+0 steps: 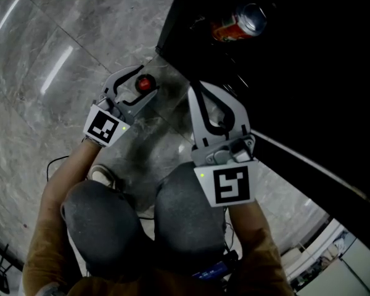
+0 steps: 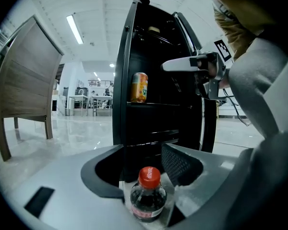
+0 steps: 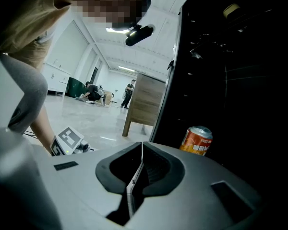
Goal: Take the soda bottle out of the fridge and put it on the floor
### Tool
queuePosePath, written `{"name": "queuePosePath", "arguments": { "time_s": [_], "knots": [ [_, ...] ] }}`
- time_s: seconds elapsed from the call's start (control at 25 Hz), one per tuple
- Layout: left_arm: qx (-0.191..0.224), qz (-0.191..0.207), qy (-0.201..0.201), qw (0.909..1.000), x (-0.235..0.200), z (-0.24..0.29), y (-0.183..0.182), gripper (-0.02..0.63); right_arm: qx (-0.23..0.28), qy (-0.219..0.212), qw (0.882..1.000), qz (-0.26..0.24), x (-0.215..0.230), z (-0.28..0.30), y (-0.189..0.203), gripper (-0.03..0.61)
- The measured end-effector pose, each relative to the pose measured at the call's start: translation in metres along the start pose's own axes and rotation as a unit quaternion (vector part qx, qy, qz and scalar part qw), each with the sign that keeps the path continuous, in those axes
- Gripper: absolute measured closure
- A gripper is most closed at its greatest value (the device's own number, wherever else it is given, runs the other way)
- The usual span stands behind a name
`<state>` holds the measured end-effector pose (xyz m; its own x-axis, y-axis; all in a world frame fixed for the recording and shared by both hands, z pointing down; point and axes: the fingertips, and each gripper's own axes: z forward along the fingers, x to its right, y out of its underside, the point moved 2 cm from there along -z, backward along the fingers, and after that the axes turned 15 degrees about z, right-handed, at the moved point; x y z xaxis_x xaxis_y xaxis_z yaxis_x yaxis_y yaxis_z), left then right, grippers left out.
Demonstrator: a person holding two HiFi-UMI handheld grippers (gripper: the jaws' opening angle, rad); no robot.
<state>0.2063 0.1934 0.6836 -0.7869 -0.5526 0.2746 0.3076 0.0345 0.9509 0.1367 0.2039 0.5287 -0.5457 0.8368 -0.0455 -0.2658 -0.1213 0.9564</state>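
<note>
Grey marbled floor [image 1: 43, 54] is spreading out under everything, and nearest to the head camera the person's bent knees [image 1: 105, 221] in grey trousers are filling the bottom of the view. Just beyond them the left gripper [image 2: 143, 157] is reaching toward the fridge with its jaws standing well apart. The soda bottle [image 2: 148, 200] is sitting upright between them, and no pad appears to be pressing on it, so I judge it free rather than clamped. Its red cap [image 2: 149, 176] is showing clearly; its base is hidden behind the gripper's body, but it seems to be standing on the floor just in front of the fridge, already outside it. The right gripper [image 3: 142, 145] is hovering beside the left one with its jaws closed flat together and nothing in them. The bottle is looking small, plastic and nearly full of dark soda – probably light but bottom-weighted, fairly stiff from the pressure inside, smooth and round enough to slip or tip. The safest hold would be across the body just below the shoulder, not on the cap. Farther on, the black fridge [image 1: 296, 73] is standing open, with an orange drink can [image 3: 197, 141] resting on a shelf. Past it a wooden piece of furniture on legs [image 2: 29, 75] is standing on the polished floor – and a bright hall is opening out behind.
</note>
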Motion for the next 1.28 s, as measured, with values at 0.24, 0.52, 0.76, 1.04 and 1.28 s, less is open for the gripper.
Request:
{"name": "queuePosePath", "arguments": {
  "time_s": [0.24, 0.52, 0.76, 1.04, 1.28],
  "knots": [
    [-0.014, 0.001, -0.003, 0.9999, 0.008, 0.014, 0.003, 0.479, -0.008, -0.013, 1.0, 0.026, 0.02, 0.007, 0.017, 0.575],
    [0.027, 0.062, -0.038, 0.997, 0.087, 0.165, 0.096, 0.588, 0.044, -0.001, 0.998, -0.048, 0.12, -0.024, 0.181, 0.575],
    [0.041, 0.079, -0.05, 0.9948, 0.141, 0.224, 0.113, 0.611, 0.056, 0.017, 0.997, -0.05, 0.164, -0.067, 0.246, 0.575],
    [0.047, 0.079, -0.026, 0.9954, 0.154, 0.194, 0.053, 0.612, 0.035, 0.015, 0.998, -0.048, 0.135, -0.099, 0.211, 0.575],
    [0.032, 0.109, -0.032, 0.993, 0.155, 0.165, 0.024, 0.612, 0.038, 0.019, 0.999, -0.019, 0.119, -0.12, 0.19, 0.575]
  ]
}}
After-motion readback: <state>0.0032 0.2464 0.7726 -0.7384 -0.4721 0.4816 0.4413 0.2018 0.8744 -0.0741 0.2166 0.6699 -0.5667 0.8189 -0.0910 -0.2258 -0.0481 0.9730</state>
